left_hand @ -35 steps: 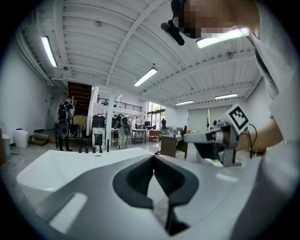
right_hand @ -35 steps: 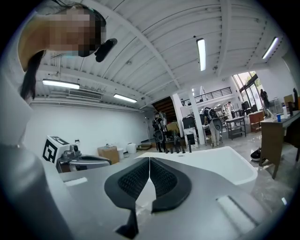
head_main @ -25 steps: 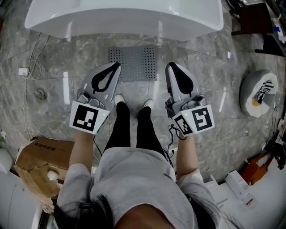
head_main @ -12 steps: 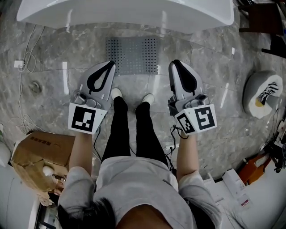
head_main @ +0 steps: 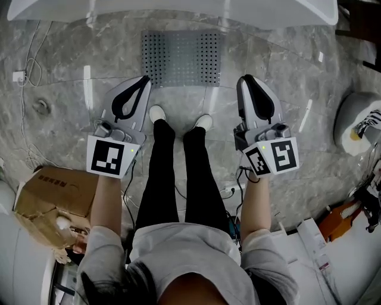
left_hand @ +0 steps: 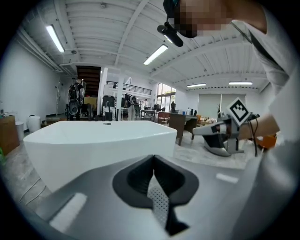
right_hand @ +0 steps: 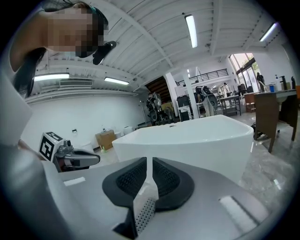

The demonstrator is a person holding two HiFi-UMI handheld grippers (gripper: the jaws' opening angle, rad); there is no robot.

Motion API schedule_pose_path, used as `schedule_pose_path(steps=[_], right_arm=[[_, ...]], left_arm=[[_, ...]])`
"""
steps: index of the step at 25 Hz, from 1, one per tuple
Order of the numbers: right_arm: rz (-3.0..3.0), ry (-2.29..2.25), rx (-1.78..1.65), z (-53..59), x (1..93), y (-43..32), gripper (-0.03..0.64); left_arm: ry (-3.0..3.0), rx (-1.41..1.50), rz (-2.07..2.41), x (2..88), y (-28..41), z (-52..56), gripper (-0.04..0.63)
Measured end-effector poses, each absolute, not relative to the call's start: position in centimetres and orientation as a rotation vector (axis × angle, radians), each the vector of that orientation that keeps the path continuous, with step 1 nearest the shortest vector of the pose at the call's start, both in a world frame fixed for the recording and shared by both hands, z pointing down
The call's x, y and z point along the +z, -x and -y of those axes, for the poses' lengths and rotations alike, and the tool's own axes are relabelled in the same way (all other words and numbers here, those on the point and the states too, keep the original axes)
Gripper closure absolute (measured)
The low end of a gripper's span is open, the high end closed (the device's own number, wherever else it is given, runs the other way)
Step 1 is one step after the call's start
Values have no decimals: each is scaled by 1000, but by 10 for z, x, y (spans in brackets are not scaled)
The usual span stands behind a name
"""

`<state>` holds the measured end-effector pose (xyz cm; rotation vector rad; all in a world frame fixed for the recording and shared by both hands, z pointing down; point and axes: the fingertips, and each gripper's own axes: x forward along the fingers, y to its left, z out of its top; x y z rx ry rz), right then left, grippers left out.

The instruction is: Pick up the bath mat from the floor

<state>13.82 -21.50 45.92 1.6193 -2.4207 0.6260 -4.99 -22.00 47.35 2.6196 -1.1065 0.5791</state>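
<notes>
I hold both claws flanking the bath mat's (head_main: 181,58) near edge for a two-sided lift, left claw (head_main: 145,80) closed empty, right claw (head_main: 245,78) just cracking open on nothing.

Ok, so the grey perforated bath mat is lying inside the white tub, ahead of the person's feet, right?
Not quite. The bath mat is not inside the tub. It lies flat on the marble floor just in front of the tub, as the head view shows. It is ahead of the person's feet, as you said.
</notes>
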Motion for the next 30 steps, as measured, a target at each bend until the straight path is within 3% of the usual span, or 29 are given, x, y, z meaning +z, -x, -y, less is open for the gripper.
schedule_pose_path(steps=[30], right_arm=[[2427, -1609, 578, 203, 716, -146, 560]], left_arm=[[-2646, 628, 1178, 728, 74, 219, 594]])
